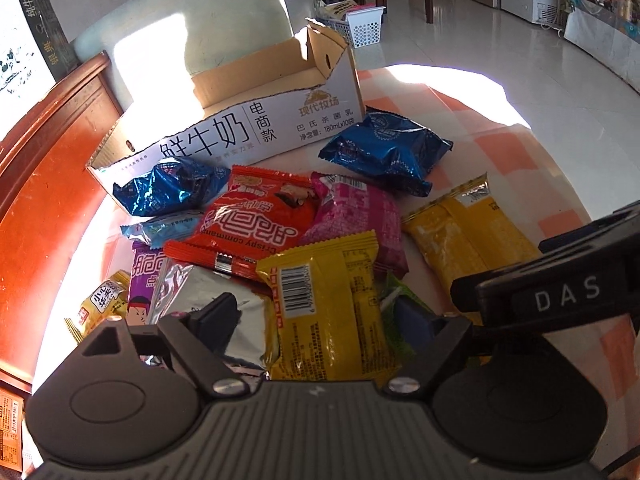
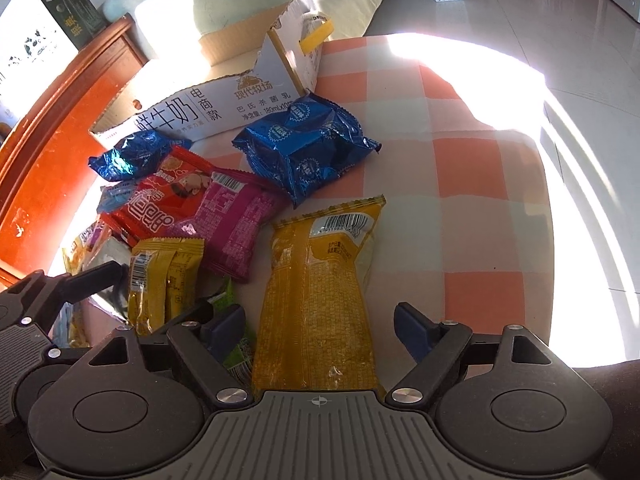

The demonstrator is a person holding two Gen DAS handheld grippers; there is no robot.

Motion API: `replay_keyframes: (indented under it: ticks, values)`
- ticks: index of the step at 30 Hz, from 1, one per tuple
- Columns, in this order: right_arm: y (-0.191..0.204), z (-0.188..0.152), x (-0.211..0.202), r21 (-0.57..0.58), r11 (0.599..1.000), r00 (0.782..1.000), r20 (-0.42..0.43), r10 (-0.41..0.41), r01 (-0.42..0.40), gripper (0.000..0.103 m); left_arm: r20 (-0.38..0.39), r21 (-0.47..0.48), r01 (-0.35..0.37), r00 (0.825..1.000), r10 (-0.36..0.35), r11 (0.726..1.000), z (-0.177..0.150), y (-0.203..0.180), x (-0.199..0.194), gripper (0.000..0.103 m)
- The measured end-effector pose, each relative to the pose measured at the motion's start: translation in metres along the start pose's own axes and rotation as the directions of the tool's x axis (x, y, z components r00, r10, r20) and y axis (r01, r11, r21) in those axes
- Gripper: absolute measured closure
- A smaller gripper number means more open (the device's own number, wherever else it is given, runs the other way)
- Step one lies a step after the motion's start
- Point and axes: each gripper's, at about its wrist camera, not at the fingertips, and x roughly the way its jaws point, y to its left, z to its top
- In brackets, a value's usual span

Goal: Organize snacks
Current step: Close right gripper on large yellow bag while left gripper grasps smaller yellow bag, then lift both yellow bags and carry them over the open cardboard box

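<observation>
Several snack packets lie heaped on a table with an orange-and-white checked cloth [image 1: 500, 128]. Behind them stands a white milk carton box [image 1: 256, 128] with its top torn open. My left gripper [image 1: 320, 322] is open low over the heap. A small yellow packet [image 1: 328, 308] and a silver packet [image 1: 224, 292] lie between its fingers, and I see no pad pressing on them. My right gripper [image 2: 320, 330] is open astride a long yellow packet [image 2: 316, 280], with clear gaps on both sides. Red [image 1: 256, 224], pink [image 1: 360, 208] and two blue packets [image 1: 384, 152] lie further back.
A red-brown wooden panel [image 1: 52, 160] borders the table on the left, with a pale cushion [image 1: 192, 28] behind the box. A white perforated basket [image 1: 366, 24] stands on the tiled floor beyond. The cloth to the right of the heap is bare and sunlit.
</observation>
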Motion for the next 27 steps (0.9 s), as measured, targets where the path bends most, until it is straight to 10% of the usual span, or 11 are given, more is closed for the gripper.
replay_keyframes:
  ticks: [6, 10, 27]
  values:
    - [0.001, -0.003, 0.006, 0.005, 1.000, 1.000, -0.001, -0.008, 0.008, 0.023, 0.019, 0.009, -0.009, 1.000, 0.009, 1.000, -0.002, 0.000, -0.001, 0.024]
    - [-0.001, -0.003, 0.005, 0.016, 1.000, 1.000, 0.009, 0.016, -0.016, 0.040, 0.028, 0.015, 0.010, 1.000, -0.011, 1.000, -0.004, 0.000, -0.004, 0.055]
    - [-0.001, -0.003, -0.024, -0.019, 0.992, 0.989, 0.071, 0.126, -0.125, 0.061, 0.082, -0.149, 0.022, 0.997, -0.009, 0.989, -0.008, 0.035, -0.027, 0.056]
